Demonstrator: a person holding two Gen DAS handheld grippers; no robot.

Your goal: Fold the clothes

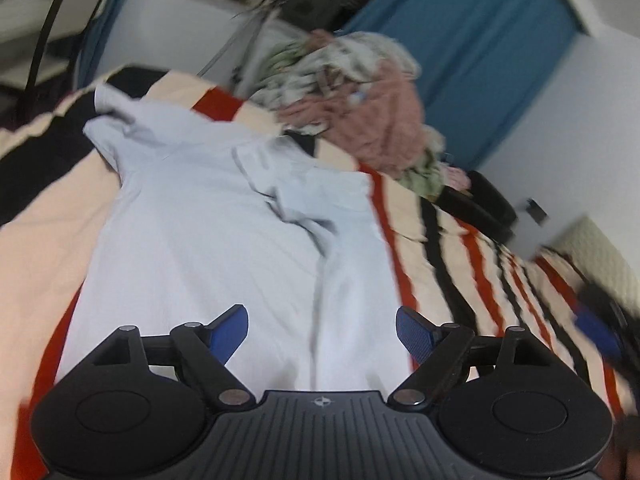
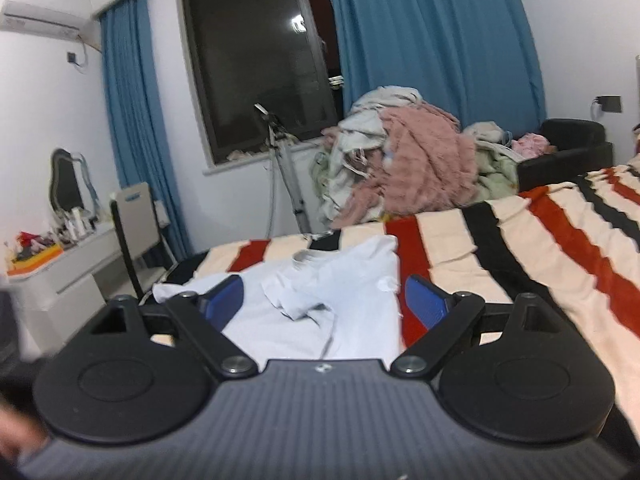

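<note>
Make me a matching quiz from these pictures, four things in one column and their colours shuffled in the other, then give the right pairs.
Things:
1. shirt
2. curtain
3. blanket
4. sofa

Colours:
A. black
B. pale blue-white
C. cream with red and black stripes
D. blue

Pairs: 1-B, 2-D, 3-C, 4-A

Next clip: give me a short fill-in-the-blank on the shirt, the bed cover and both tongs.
1. The pale shirt lies on a ____ blanket.
2. The left tongs stand ____, gripping nothing.
3. The curtains by the window are ____.
4. The right tongs hold ____.

Missing words: striped; open; blue; nothing
</note>
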